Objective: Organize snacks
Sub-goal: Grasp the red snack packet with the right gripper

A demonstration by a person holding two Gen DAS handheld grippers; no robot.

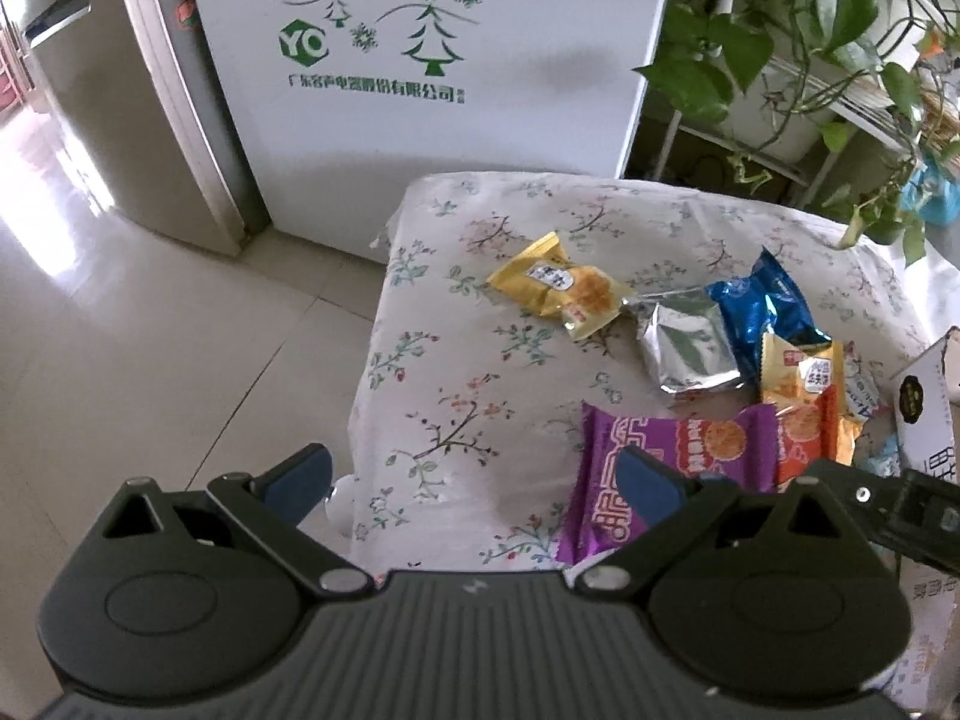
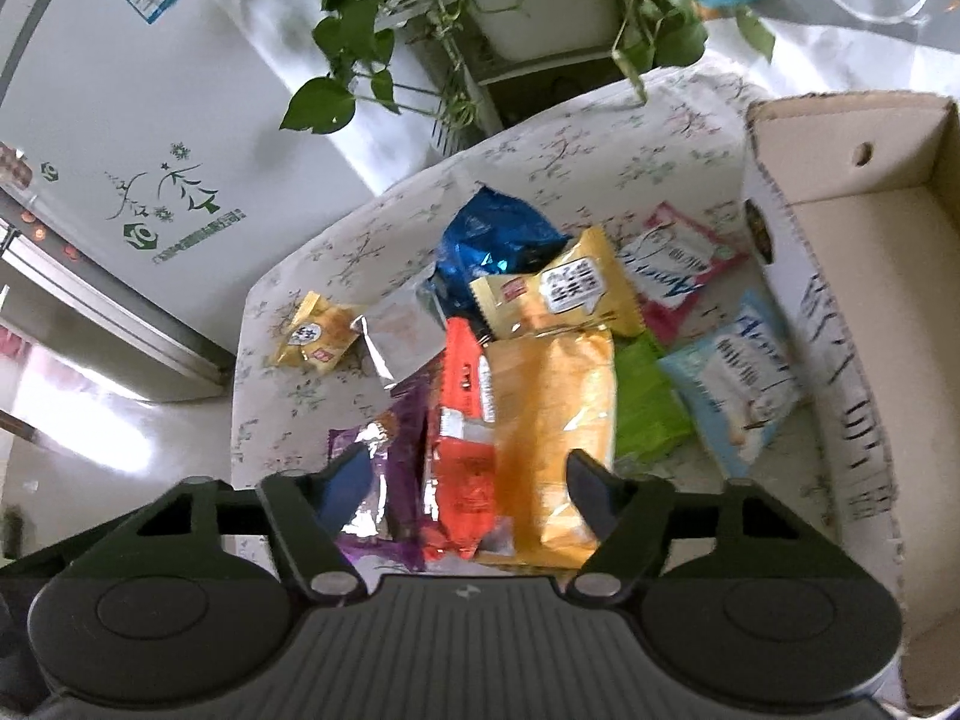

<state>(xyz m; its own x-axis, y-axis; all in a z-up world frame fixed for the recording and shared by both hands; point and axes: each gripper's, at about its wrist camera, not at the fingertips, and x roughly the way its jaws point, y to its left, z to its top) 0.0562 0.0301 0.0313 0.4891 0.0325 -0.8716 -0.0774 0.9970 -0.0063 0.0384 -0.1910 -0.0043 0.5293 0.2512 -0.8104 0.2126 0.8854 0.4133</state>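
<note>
Several snack packets lie on the floral-cloth table (image 1: 456,360). Among them are a small yellow one (image 1: 555,285), a silver one (image 1: 690,348), a blue one (image 1: 765,306) and a purple one (image 1: 672,450). My left gripper (image 1: 474,480) is open and holds nothing above the table's near left edge, its right finger over the purple packet. My right gripper (image 2: 471,486) points down with its jaws half apart around the purple packet (image 2: 402,420), the red-orange packet (image 2: 462,420) and the big yellow-orange packet (image 2: 552,420). I see no pad pressing.
An open cardboard box (image 2: 870,240) stands on the table's right side, with pink (image 2: 672,264), light blue (image 2: 738,378) and green (image 2: 648,408) packets beside it. A white appliance (image 1: 420,90) and a leafy plant (image 1: 810,30) stand behind the table. Tiled floor (image 1: 150,330) lies to the left.
</note>
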